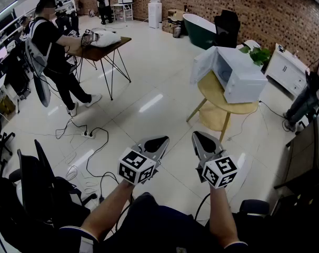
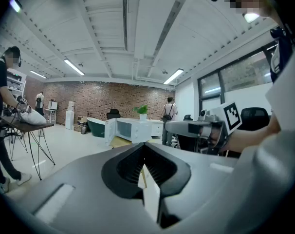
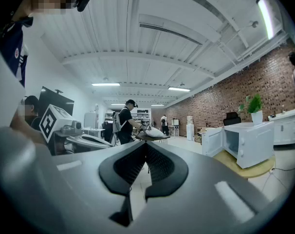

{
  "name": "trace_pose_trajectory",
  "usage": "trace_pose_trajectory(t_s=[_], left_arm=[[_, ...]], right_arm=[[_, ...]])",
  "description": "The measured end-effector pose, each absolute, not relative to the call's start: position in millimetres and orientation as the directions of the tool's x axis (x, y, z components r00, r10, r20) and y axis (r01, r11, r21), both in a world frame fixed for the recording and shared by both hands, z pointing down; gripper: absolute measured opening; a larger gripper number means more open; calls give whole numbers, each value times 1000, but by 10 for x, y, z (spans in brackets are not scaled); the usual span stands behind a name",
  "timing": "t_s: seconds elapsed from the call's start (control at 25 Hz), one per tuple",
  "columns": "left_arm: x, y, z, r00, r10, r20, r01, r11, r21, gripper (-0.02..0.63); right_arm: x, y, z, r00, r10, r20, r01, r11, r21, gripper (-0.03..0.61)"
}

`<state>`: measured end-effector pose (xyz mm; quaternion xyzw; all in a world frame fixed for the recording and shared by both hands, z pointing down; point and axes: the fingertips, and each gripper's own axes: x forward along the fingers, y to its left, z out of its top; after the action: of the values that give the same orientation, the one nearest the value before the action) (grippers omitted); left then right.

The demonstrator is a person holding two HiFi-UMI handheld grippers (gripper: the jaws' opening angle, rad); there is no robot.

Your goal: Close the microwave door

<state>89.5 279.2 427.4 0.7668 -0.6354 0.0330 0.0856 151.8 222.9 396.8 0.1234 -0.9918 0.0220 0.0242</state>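
1. At the far left of the room, a person (image 1: 53,46) leans over a dark table (image 1: 117,42) with a white bundle (image 1: 106,37) lying on it. Nearer me, a power strip (image 1: 88,135) and its loose cables lie on the pale floor.
2. Low in the middle, my left tongs (image 1: 160,141) point forward over bare floor. The jaws are pressed together at the tips and have hold of nothing. Their own camera shows the two black pads meeting at the front, with only a thin pale sliver between them lower down.
3. Just beside them, my right tongs (image 1: 197,136) point the same way. The two marker cubes are close but not touching. These jaws are closed as well, tip against tip, and they are empty.
4. Ahead and to the right, well apart from both tongs, the white microwave (image 1: 241,78) sits on a round wooden table (image 1: 212,91). Its door (image 1: 203,65) stands swung wide open on the left side of the box, so the dark cavity shows. Neither pair of tongs is touching the door or the box.
5. Just beyond the microwave is a green plant (image 1: 259,54). Farther right, a white cabinet (image 1: 286,67) stands by the brick wall.
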Motion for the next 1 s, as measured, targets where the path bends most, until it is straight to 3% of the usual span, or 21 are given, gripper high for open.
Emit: trace_pose_trajectory(t_s=[1.0], left_arm=[[-227,1195,4279,281,-949,146,-956,-264,125,8]], right_arm=[[494,728,3978,-938,-336,82,-340,940,-38,2]])
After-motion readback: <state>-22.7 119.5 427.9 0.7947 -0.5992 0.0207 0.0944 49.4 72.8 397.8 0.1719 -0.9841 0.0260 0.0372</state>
